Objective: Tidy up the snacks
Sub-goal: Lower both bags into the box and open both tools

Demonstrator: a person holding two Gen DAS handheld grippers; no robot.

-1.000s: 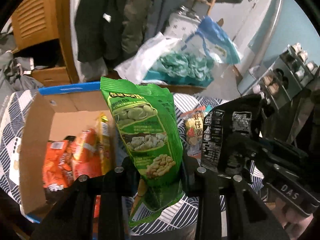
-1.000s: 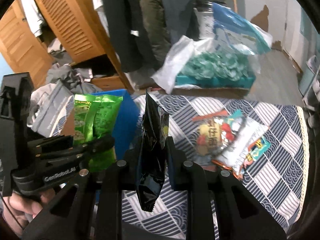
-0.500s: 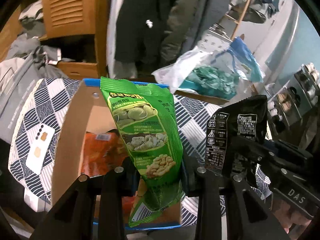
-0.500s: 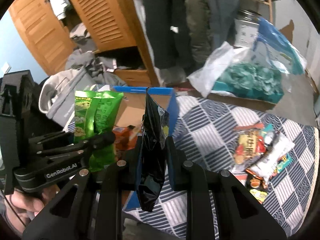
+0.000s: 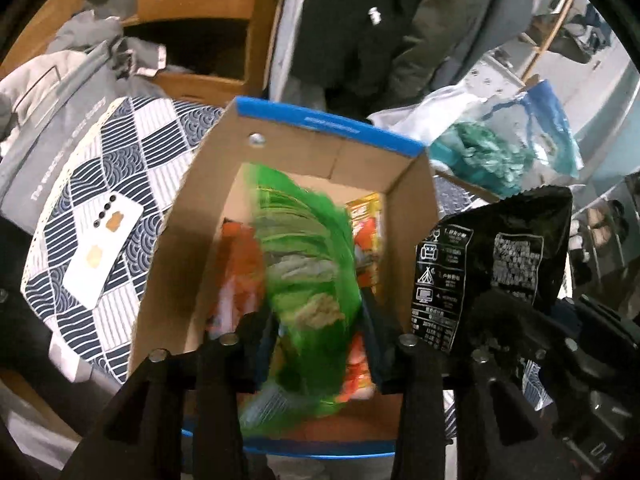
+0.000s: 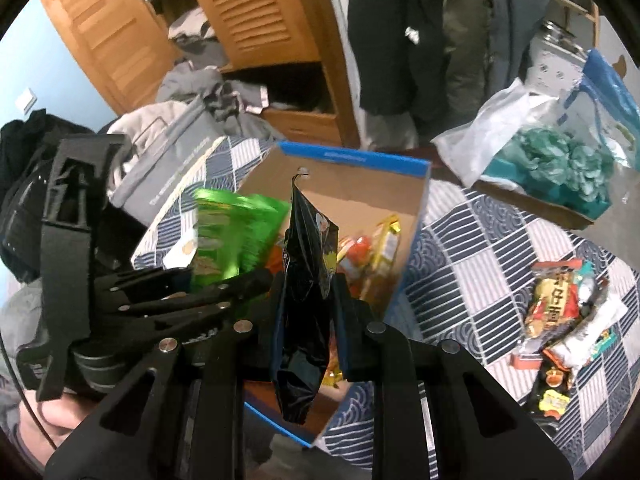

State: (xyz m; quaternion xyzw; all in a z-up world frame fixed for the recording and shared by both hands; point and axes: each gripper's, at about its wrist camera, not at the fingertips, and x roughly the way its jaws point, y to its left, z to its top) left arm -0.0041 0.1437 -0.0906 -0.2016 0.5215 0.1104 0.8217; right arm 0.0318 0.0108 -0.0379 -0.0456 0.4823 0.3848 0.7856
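Snacks are partly sorted already, by the look of it: orange and yellow packets (image 5: 368, 236) lie in the bottom of the cardboard box (image 5: 304, 152), which sits on the checked blue-and-white cover (image 6: 472, 264) with its blue-edged far wall toward twelve o'clock. A small heap of loose snack packets (image 6: 560, 312) waits on the cover out at three o'clock in the right wrist view, well apart from the box, so I'd judge the job somewhere past its start with that pile and the two bags in hand left to go.

The left gripper (image 5: 316, 344) hangs over the open box with the green snack bag (image 5: 308, 272) between its fingers (image 5: 384, 344). The bag is smeared with motion blur and the fingers stand noticeably apart on either side of it, so I'd guess it is being let go into the box, though I cannot tell for certain whether they grip it or not.

The right gripper (image 6: 306, 320) is just beside, at the box's three o'clock wall. Its fingers (image 6: 348, 320) are pinched firmly on the black snack pouch (image 6: 308, 288), which stands upright edge-on, its crimped top reaching toward twelve and its lower end dangling below the fingers, above the near corner of the box.
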